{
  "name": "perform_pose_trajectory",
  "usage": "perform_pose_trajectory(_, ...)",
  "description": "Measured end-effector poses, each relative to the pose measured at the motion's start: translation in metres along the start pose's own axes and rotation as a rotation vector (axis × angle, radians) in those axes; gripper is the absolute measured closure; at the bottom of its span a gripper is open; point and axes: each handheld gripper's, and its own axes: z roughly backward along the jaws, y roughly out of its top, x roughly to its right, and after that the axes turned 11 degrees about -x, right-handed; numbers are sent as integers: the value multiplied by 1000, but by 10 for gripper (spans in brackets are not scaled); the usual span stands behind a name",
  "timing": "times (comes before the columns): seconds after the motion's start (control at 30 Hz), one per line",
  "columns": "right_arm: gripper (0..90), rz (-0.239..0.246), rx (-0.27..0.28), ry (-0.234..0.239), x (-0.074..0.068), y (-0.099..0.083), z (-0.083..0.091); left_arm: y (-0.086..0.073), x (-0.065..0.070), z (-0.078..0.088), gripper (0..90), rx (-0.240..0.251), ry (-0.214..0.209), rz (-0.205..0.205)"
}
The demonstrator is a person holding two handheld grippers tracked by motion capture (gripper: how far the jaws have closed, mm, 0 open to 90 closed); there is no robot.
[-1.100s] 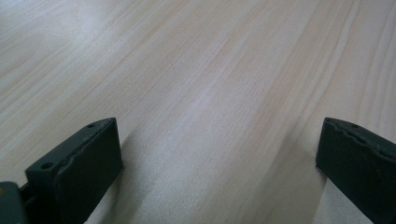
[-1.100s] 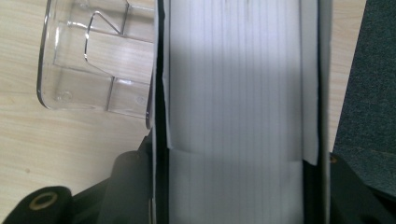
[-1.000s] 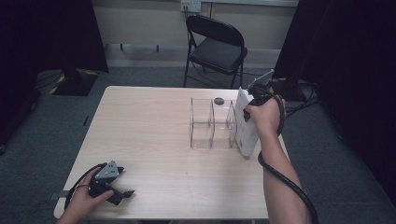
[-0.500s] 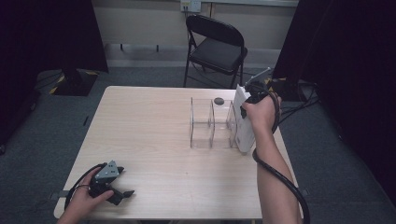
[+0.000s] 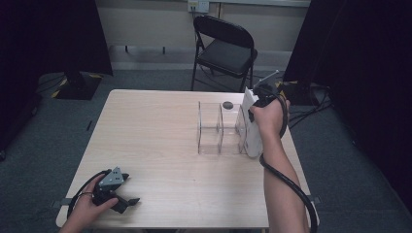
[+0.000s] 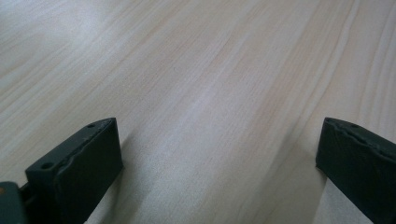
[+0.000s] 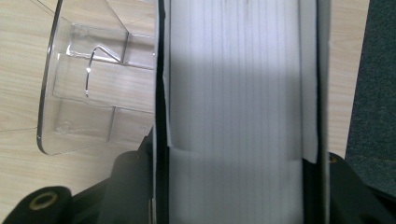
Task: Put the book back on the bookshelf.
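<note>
Your right gripper [image 5: 258,104] stands at the far right of the pale wooden table [image 5: 155,145], its jaws clamped on the thick white book with black covers [image 5: 251,127], which you hold upright with its lower edge at the table surface. The book stands just beside the right end of the clear acrylic divider rack [image 5: 218,128]; whether it touches the rack's end panel cannot be told from the high view. In the right gripper view, the book's white page block [image 7: 233,93] runs up between the two black jaws, one black cover pressed against each side, and a rounded clear panel of the rack [image 7: 88,88] lies to its left over the wood. A small dark round object [image 5: 227,104] sits on the table just beyond the rack's far edge. Your left gripper [image 5: 118,193] rests on the near left corner of the table, well apart from the rack and the book; in the left gripper view its fingers [image 6: 79,168] stand wide apart with bare wood [image 6: 210,93] between them. A black folding chair [image 5: 224,46] stands on the grey carpet beyond the table's far edge.
</note>
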Motion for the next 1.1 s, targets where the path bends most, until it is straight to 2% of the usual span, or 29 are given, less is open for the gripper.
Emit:
perform_pose_trajectory(0.37,523,1,20,-3,0,-3,-2,0,0,0,0,0,-1,0)
perform_pose_trajectory(0.43,521,5,19,-4,0,-3,-2,0,0,-1,0,12,-1,3)
perform_pose_trajectory(0.67,514,-5,25,-9,-1,-5,-3,0,0,0,0,0,-1,0)
perform_pose_trajectory(0.8,509,-10,20,4,2,-5,-3,0,0,-1,0,13,-2,3)
perform_pose_trajectory(0.87,506,-17,16,10,4,-5,-3,0,0,0,0,0,-1,0)
perform_pose_trajectory(1.07,495,-10,-4,18,6,-3,-3,0,0,0,0,0,-1,0)
perform_pose_trajectory(1.1,493,-8,-6,19,6,-3,-3,0,0,-1,0,13,-2,3)
